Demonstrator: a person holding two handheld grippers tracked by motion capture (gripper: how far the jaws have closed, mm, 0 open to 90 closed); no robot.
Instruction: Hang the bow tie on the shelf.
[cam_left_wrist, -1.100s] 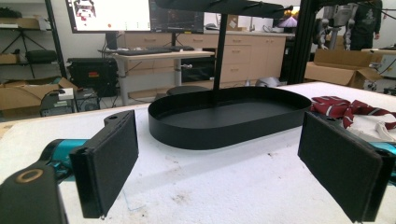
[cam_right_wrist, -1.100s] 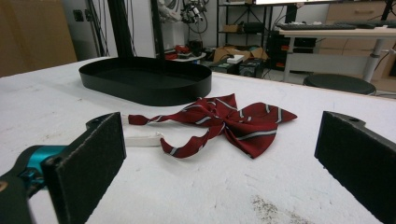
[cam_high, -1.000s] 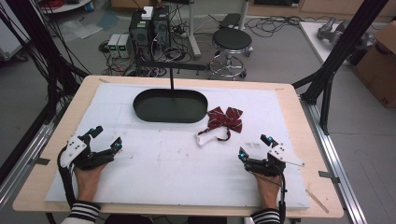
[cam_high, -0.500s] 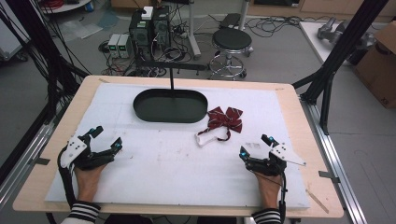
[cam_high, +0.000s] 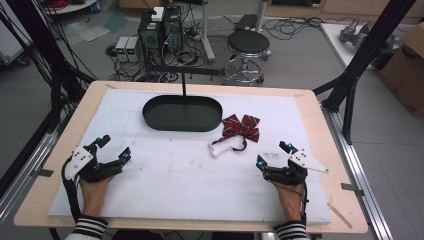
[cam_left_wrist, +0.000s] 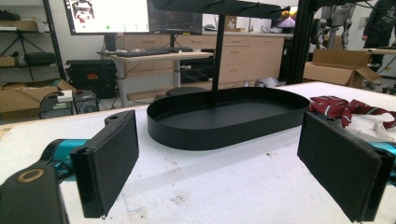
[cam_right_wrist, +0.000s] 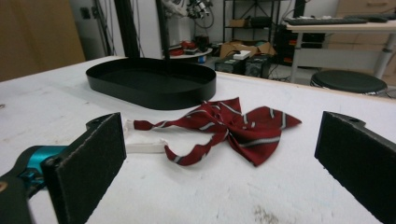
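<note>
A dark red striped bow tie (cam_high: 242, 127) with a white strap (cam_high: 218, 148) lies on the white mat, right of centre. In the right gripper view the bow tie (cam_right_wrist: 233, 126) lies just ahead of the jaws. A black oval tray (cam_high: 182, 113) with an upright post sits at the back centre; the tray (cam_left_wrist: 224, 114) also shows ahead of the left jaws. My left gripper (cam_high: 114, 148) rests open at the front left, nothing in it. My right gripper (cam_high: 273, 154) stands open at the front right, a short way in front of the bow tie.
The white mat (cam_high: 185, 175) covers a wooden table (cam_high: 325, 125). Black frame posts (cam_high: 360, 65) stand at the right and left edges. A stool (cam_high: 247, 47) and electronics boxes (cam_high: 160, 30) stand on the floor beyond the table.
My right gripper has crept slightly forward and right, toward the bow tie. The left gripper has stayed put.
</note>
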